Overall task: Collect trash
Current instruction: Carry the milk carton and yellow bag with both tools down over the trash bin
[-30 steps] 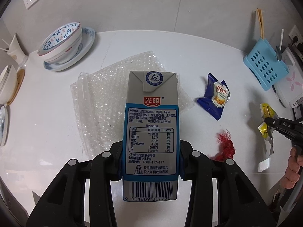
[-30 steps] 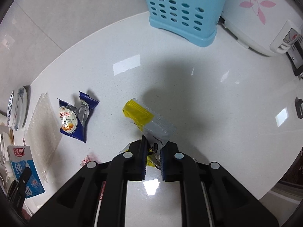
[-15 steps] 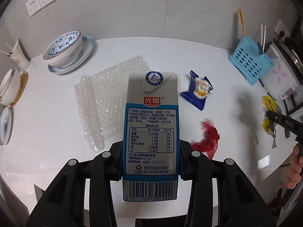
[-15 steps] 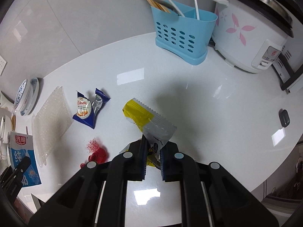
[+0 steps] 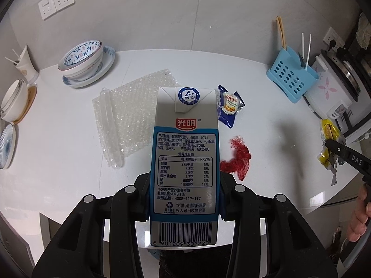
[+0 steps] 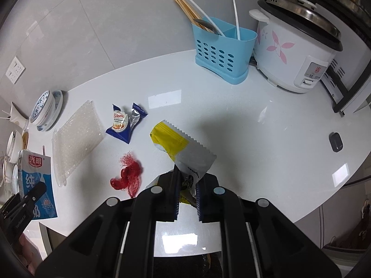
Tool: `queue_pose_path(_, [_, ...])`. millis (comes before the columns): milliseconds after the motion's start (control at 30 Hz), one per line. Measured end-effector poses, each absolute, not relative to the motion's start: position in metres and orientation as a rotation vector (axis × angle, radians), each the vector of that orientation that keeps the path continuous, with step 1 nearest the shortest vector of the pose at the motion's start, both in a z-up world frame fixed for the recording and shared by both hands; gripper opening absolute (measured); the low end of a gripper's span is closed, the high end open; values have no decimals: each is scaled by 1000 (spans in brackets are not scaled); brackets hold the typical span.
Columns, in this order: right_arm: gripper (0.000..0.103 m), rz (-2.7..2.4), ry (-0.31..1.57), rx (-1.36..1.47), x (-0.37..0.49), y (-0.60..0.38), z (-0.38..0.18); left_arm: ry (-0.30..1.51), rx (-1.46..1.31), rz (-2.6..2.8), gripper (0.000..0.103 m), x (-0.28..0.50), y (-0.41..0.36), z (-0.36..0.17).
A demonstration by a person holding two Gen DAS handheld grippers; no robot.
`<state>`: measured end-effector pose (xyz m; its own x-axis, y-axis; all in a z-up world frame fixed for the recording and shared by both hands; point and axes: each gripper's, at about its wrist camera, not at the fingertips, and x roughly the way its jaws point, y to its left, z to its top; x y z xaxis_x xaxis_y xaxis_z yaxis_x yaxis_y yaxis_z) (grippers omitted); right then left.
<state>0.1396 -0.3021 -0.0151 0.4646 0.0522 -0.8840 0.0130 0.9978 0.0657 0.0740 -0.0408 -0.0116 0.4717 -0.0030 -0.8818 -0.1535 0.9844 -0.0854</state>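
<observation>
My left gripper [image 5: 184, 194] is shut on a blue and grey milk carton [image 5: 184, 153], held above the white counter [image 5: 69, 143]. The carton [image 6: 37, 185] also shows at the left edge of the right wrist view. My right gripper [image 6: 187, 197] is shut on a yellow and silver wrapper [image 6: 183, 148], lifted off the counter; the wrapper [image 5: 328, 136] hangs at the right in the left wrist view. On the counter lie a sheet of bubble wrap [image 5: 129, 115], a blue snack wrapper [image 5: 228, 105] and a scrap of red netting [image 5: 237, 159].
Stacked patterned bowls on a plate [image 5: 85, 62] and more dishes [image 5: 14, 102] stand at the left. A blue cutlery holder [image 6: 222, 51] and a white rice cooker [image 6: 294, 53] stand at the back right. A small dark object [image 6: 335, 141] lies near the right counter edge.
Both grippers have risen and drawn back from the counter with their loads, so more of the counter and the back wall shows. The grips have not changed.
</observation>
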Motion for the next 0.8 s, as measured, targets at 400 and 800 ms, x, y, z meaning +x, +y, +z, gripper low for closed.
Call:
queue_pose_path(400, [10,69,1083,19,103,-290,-11,1059,-159,76,40,48,-55,1])
queue_pose_path(800, [10,105,1068,23,67,-288,-6,1061,-176,48,40,20,-62,0])
